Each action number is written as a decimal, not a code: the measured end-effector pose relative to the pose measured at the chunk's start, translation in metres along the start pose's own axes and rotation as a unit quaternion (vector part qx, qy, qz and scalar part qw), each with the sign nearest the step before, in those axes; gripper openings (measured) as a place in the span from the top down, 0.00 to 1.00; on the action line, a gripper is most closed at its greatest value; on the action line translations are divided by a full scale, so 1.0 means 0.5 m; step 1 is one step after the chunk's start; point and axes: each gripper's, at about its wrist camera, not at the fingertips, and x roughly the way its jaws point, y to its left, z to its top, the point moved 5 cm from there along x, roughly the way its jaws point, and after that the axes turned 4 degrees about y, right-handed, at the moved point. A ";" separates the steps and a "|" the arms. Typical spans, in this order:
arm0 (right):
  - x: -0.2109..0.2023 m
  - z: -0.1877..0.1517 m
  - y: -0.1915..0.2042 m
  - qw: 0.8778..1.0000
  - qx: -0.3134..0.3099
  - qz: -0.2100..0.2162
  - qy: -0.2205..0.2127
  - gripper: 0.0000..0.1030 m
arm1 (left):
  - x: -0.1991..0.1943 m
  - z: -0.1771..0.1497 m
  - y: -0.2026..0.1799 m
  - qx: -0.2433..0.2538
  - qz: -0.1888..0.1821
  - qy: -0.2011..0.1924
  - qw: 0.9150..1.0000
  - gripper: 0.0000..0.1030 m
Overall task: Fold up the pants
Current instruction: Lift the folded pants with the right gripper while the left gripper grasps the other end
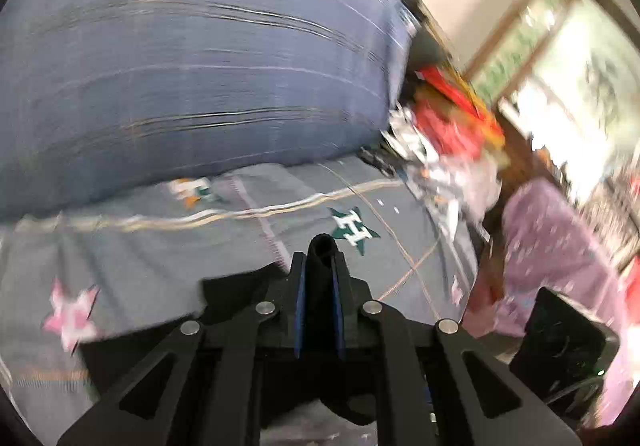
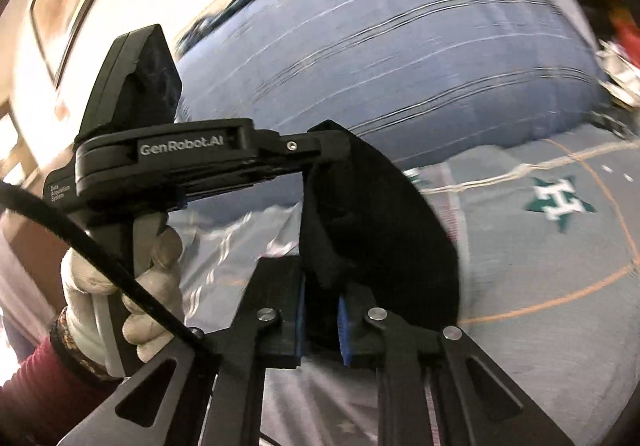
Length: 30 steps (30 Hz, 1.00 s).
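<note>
The black pants (image 2: 372,222) hang lifted above the bed between both grippers. My left gripper (image 1: 320,266) is shut on a bunched edge of the pants (image 1: 323,246), which sticks up between its fingers; more black cloth (image 1: 232,290) drapes to its left. My right gripper (image 2: 322,310) is shut on the pants' other bunched edge. The left gripper (image 2: 320,144) also shows in the right wrist view, held in a white-gloved hand (image 2: 132,278), its tip clamped on the same cloth just above my right gripper.
The bed is covered by a grey sheet (image 1: 140,258) with star prints. A large blue striped pillow (image 1: 180,66) lies behind. A cluttered pile of red and silver items (image 1: 448,134) sits at the bed's right end. A purple garment (image 1: 552,246) is at right.
</note>
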 end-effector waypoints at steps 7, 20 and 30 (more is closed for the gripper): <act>0.115 -0.028 0.127 0.996 -0.058 0.007 0.065 0.87 | -0.113 -0.069 0.162 -0.094 -0.032 -0.056 0.993 0.89; 0.284 -0.089 0.222 0.982 -0.110 -0.011 0.152 0.87 | -0.142 -0.162 0.348 -0.192 -0.004 -0.072 0.979 0.89; 0.253 -0.105 0.228 0.977 -0.093 0.077 0.176 0.53 | -0.220 -0.234 0.421 -0.282 0.026 -0.107 0.953 0.75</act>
